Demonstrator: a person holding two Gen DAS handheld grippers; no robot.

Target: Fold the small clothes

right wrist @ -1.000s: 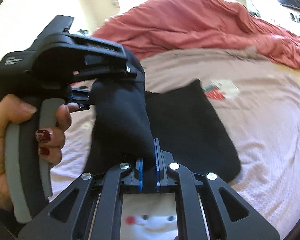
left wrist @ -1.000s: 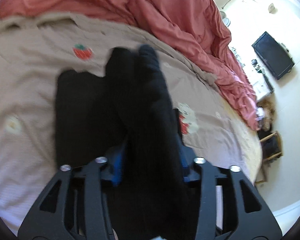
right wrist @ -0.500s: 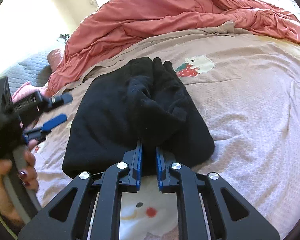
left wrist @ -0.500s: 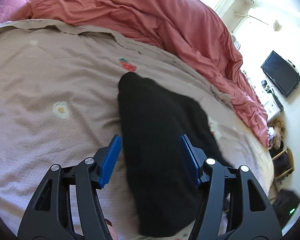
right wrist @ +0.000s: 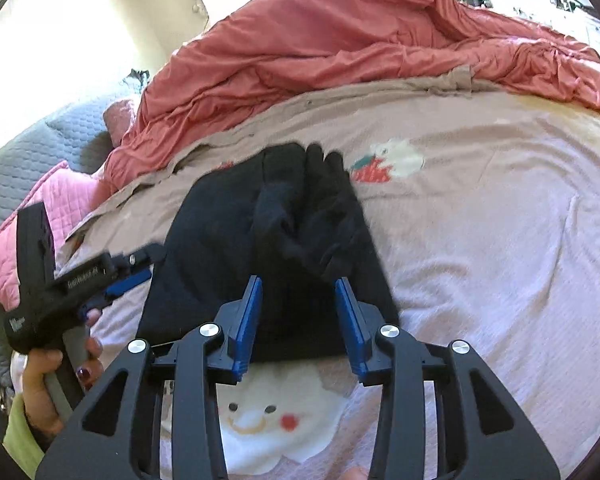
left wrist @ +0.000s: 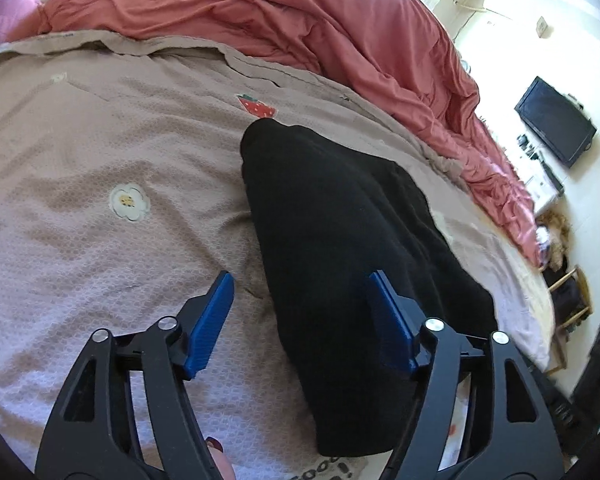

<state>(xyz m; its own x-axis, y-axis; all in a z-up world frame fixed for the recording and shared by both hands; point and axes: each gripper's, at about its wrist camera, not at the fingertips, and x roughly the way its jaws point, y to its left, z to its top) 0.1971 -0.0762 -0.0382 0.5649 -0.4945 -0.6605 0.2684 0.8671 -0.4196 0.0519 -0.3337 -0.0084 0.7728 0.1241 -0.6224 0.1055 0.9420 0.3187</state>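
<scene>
Spread across bed: pale pink quilted blanket (right wrist: 480,240), folded black knit garment (right wrist: 228,248) lying on it, long axis running away from both grippers. Right gripper (right wrist: 298,312) opening over near hem, apparently released. Left gripper (left wrist: 300,312) widening, straddling left edge, nothing gripped.

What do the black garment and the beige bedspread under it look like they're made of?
Black garment: probably a soft matte knit or fleece; it slumps in thick rounded folds with no sheen. Beige bedspread: looks like textured woven cotton, possibly waffle or seersucker, going by its fine pebbled grid and stitched-on patches. Neither fibre is certain.
</scene>
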